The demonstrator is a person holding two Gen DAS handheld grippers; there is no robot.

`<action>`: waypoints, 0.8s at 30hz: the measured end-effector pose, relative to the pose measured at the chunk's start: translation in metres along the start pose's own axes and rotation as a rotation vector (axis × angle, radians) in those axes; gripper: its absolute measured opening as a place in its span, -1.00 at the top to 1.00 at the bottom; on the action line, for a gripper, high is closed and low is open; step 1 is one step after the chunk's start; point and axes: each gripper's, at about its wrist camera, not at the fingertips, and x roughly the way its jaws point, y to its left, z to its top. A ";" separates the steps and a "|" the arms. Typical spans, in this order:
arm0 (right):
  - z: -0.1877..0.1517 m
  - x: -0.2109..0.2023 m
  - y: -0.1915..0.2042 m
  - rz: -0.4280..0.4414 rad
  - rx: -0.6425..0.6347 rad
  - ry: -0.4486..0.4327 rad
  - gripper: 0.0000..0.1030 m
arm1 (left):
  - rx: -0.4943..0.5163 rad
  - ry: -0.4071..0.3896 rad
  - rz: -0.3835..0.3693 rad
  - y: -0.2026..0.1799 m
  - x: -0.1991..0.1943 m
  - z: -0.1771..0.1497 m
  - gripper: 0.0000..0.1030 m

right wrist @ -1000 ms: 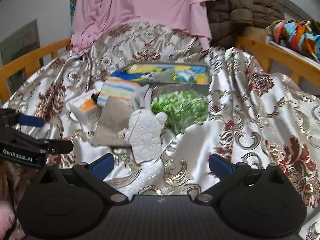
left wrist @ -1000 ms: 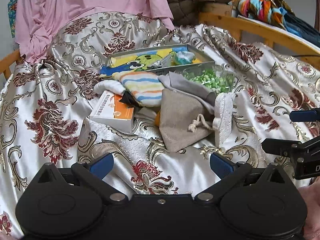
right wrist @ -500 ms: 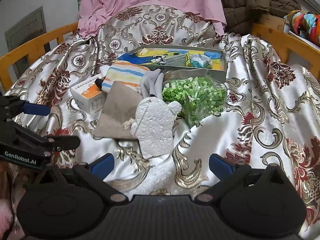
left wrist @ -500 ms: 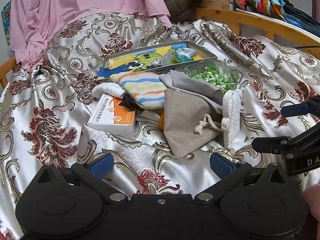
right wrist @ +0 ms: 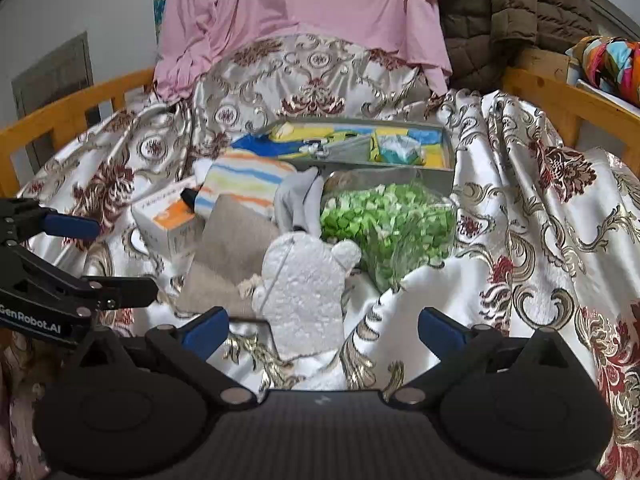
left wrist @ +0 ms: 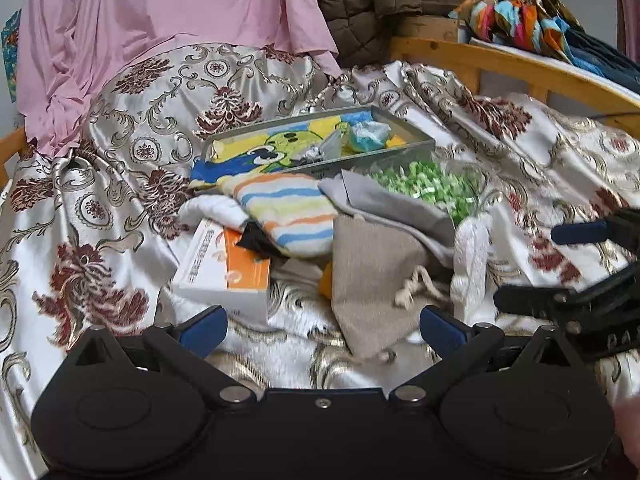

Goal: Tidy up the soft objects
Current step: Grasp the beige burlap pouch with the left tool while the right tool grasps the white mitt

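A pile of soft things lies on the patterned satin bedspread. It holds a striped towel (left wrist: 288, 210), a grey cloth (left wrist: 384, 200), a beige drawstring pouch (left wrist: 372, 268), a white fluffy mitt (right wrist: 304, 284) and a clear bag of green pieces (right wrist: 388, 224). Behind them stands a grey tray (left wrist: 416, 146) with a cartoon cloth and a blue packet inside. My left gripper (left wrist: 324, 326) is open just short of the pouch. My right gripper (right wrist: 324, 326) is open, its fingers either side of the mitt's near end.
An orange and white box (left wrist: 224, 272) sits left of the pile. Wooden bed rails (right wrist: 560, 100) run along both sides. A pink sheet (right wrist: 304, 12) and brown quilted jacket (right wrist: 500, 20) hang behind. Colourful folded cloth (left wrist: 520, 20) rests on the right ledge.
Both grippers have moved forward toward the pile, which now looks larger and nearer. The mitt now sits between the right fingers. Both stay open.
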 end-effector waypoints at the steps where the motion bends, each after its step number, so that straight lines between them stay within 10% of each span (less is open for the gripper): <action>1: 0.000 0.001 0.000 0.004 0.003 -0.009 -0.99 | -0.013 -0.006 -0.009 0.002 0.003 0.003 -0.98; 24: 0.006 0.037 -0.002 0.071 0.009 -0.069 -0.75 | -0.115 0.022 -0.282 0.016 0.067 0.025 -0.52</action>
